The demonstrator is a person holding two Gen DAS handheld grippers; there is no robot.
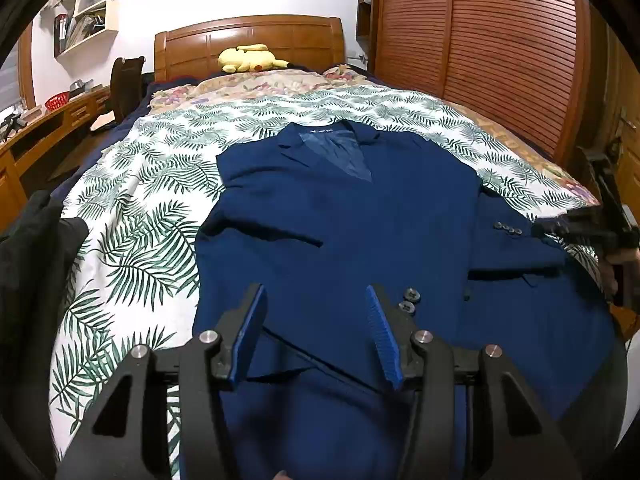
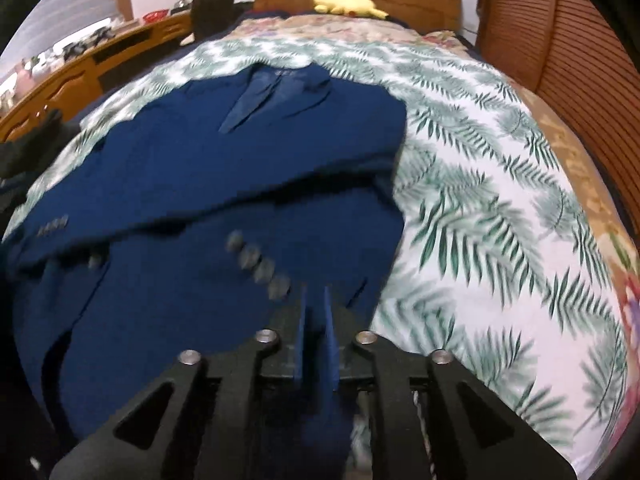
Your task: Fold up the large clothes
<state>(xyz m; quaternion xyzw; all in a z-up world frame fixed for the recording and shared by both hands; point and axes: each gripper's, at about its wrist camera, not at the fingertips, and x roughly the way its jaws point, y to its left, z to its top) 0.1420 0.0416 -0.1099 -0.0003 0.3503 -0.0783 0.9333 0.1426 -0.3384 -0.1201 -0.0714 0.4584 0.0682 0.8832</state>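
A navy suit jacket (image 1: 360, 220) (image 2: 200, 160) lies face up on the leaf-print bedspread (image 1: 152, 208) (image 2: 480, 208), collar toward the headboard. My left gripper (image 1: 316, 300) hovers open above the jacket's lower front, beside two dark front buttons (image 1: 408, 300), with nothing between its pads. One sleeve lies across the jacket's right side; its cuff buttons (image 1: 508, 229) (image 2: 260, 268) sit just ahead of my right gripper (image 1: 552, 226) (image 2: 315, 296). That gripper's jaws stand a narrow gap apart over the cuff, with blue cloth showing in the gap. The right wrist view is motion-blurred.
A yellow plush toy (image 1: 250, 58) (image 2: 348, 2) rests by the wooden headboard (image 1: 248, 40). Slatted wardrobe doors (image 1: 500, 40) run along the bed's right side. A wooden desk (image 1: 36, 128) and dark chair (image 1: 126, 84) stand left. Dark clothing (image 1: 36, 248) lies at the bed's left edge.
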